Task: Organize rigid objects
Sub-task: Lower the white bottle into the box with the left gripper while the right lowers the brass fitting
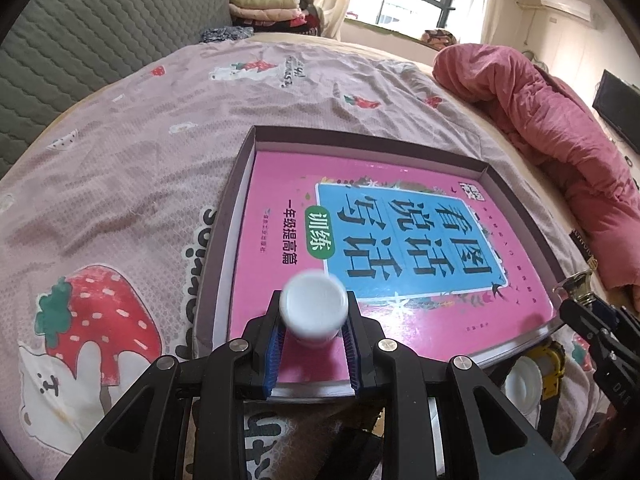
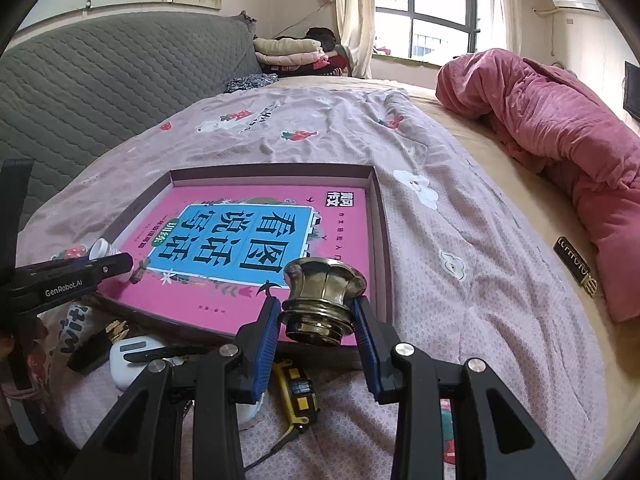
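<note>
A shallow purple box [image 1: 248,148] [image 2: 380,216] lies on the bed with a pink book [image 1: 400,232] [image 2: 248,232] inside it. My left gripper [image 1: 314,312] is shut on a white bottle [image 1: 314,304], held over the book's near left corner; the bottle also shows at the left of the right wrist view [image 2: 102,250]. My right gripper [image 2: 320,312] is shut on a brass fluted cap [image 2: 324,296], held over the box's near right corner. The cap shows at the right edge of the left wrist view [image 1: 580,282].
On the patterned sheet [image 1: 120,160] in front of the box lie a yellow tape measure [image 2: 298,396], a white earbud case [image 2: 132,360], a black and gold block [image 2: 96,346] and a white lid [image 1: 520,386]. A pink quilt [image 2: 560,140] lies at right, a grey headboard [image 2: 100,80] at left.
</note>
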The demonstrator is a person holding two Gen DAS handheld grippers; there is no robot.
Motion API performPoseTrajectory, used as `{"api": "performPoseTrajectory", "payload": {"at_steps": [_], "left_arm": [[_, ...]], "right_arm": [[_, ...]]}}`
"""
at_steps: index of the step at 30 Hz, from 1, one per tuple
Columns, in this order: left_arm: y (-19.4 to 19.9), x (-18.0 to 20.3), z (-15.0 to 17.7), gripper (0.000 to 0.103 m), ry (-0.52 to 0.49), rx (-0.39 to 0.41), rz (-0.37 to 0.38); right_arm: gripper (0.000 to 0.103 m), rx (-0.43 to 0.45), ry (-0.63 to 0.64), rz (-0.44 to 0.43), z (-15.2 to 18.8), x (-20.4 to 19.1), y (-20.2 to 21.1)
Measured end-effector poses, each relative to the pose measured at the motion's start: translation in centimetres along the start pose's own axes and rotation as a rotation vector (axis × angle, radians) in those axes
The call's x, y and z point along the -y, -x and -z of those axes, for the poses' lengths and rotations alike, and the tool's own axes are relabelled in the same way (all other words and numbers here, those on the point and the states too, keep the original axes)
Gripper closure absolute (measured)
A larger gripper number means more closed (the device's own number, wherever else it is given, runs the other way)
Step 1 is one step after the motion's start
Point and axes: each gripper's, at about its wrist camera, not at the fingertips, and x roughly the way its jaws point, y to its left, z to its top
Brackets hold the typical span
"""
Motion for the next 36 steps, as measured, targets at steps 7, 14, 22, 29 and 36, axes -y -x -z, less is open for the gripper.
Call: {"api": "performPoseTrajectory", "payload": {"at_steps": [7,14,22,29,36], "left_arm": [[-0.1,-0.2,0.1,0.075,0.005,0.002,0.005],[0.1,-0.7,0.1,0.075,0.024,0.011,0.008],[0.4,-0.6,0.2,0.065,0.014,0.014,0.001],[0.9,-0.8,0.3,0.059,0.013,0.019,-0.004],[1.5,-0.9,0.4,0.052,0.019,0.015,0.006]], "right_arm": [[0.066,-0.004,-0.005,0.008,0.0,0.4,-0.2],[0.065,-0.020,0.004,0.015,-0.1,0.2,-0.5],[0.065,-0.097,0.033,0.049,-0.7,-0.2,-1.3],[0.065,-0.138,0.014,0.055,-1.0,0.2,-1.6],[0.066,-0.135,-0.011,0.047,-0.7,0.8,-1.1]]}}
